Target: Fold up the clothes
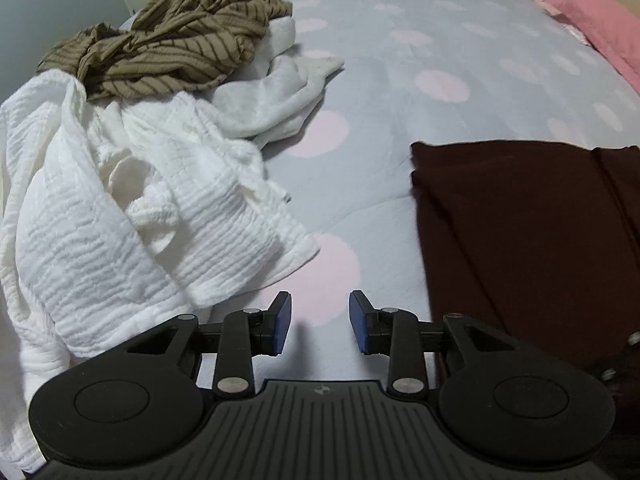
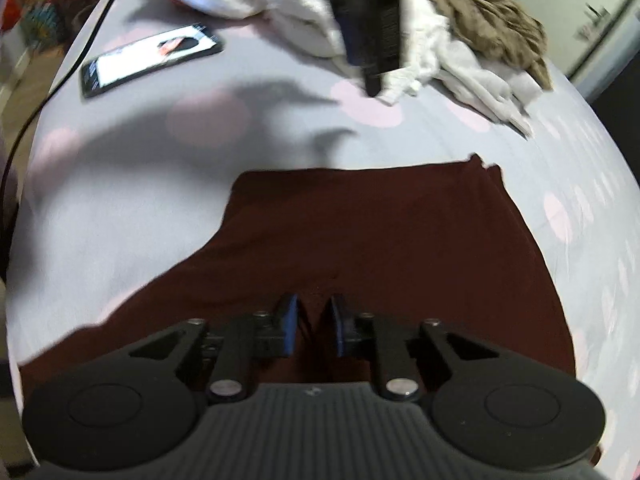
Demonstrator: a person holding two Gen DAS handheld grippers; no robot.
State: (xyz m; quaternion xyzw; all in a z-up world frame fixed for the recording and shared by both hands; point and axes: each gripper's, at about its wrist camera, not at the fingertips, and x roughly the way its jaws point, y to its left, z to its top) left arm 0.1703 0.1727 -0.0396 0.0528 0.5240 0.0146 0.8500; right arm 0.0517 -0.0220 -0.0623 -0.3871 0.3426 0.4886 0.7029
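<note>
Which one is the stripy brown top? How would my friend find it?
Start at the bed with the pale sheet and pink spots. Look at the heap of clothes near its edge. The brown top sits crumpled on the white clothes; it alone has dark stripes.

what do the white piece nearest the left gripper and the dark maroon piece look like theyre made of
White garment: seems a crinkled cotton gauze or muslin, matte; fine wavy ridges run across it and it bunches in soft folds.
Maroon garment: looks like a smooth, thin knit or jersey, matte; it lies flat on the bedspread with crisp edges and no visible weave. The exact fibre cannot be told for either.
</note>
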